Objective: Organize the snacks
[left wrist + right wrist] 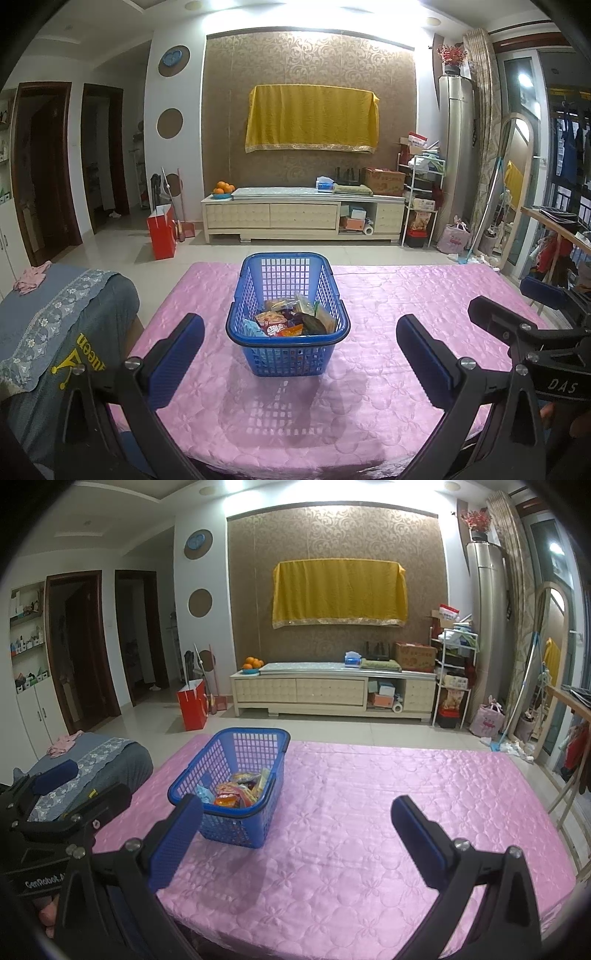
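A blue plastic basket (258, 354) stands on the pink quilted table (388, 314), holding several snack packets (291, 319). My left gripper (301, 341) is open, held back from the basket, its blue pads framing it with nothing between them. In the right wrist view the basket (207, 768) and its snack packets (238, 790) sit left of centre. My right gripper (297, 821) is open over bare pink table (369, 812), to the right of the basket. The right gripper also shows at the right edge of the left view, the left gripper at the left edge of the right view.
A grey sofa arm with a lace cover (62, 314) borders the table's left side. Beyond the table are tiled floor, a red paper bag (161, 230), a cream TV cabinet (303, 216) and a cluttered rack (421, 192). A wooden chair frame (565, 775) stands at the right.
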`<state>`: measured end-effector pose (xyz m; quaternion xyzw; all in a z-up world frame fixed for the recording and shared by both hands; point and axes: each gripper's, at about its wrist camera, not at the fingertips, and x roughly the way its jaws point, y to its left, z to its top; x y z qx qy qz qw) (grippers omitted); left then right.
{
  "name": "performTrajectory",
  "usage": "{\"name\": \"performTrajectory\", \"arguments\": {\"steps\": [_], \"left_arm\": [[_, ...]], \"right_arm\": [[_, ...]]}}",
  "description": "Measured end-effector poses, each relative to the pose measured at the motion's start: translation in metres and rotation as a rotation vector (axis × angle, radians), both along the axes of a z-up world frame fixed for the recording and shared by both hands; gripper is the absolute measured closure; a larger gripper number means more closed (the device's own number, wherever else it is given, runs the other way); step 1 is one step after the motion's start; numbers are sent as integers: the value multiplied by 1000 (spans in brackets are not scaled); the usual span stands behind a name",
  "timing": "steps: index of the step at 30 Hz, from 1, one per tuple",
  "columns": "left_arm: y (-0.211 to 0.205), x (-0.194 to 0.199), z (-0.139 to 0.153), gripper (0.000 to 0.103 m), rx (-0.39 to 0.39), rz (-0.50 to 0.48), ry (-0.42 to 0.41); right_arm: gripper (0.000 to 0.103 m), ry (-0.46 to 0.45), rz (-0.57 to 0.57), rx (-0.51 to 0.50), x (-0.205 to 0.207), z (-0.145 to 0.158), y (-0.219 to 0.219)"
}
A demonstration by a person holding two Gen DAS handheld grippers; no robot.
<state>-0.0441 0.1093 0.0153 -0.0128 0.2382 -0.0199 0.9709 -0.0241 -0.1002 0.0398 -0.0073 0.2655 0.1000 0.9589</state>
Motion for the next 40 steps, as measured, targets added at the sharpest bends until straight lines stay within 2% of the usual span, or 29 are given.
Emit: {"name": "performTrajectory", "arguments": {"steps": [40], "left_arm": [[1,-1,-1,0,-12,18,10]], "right_arm": [[0,3,4,-5,-2,-2,5]]}}
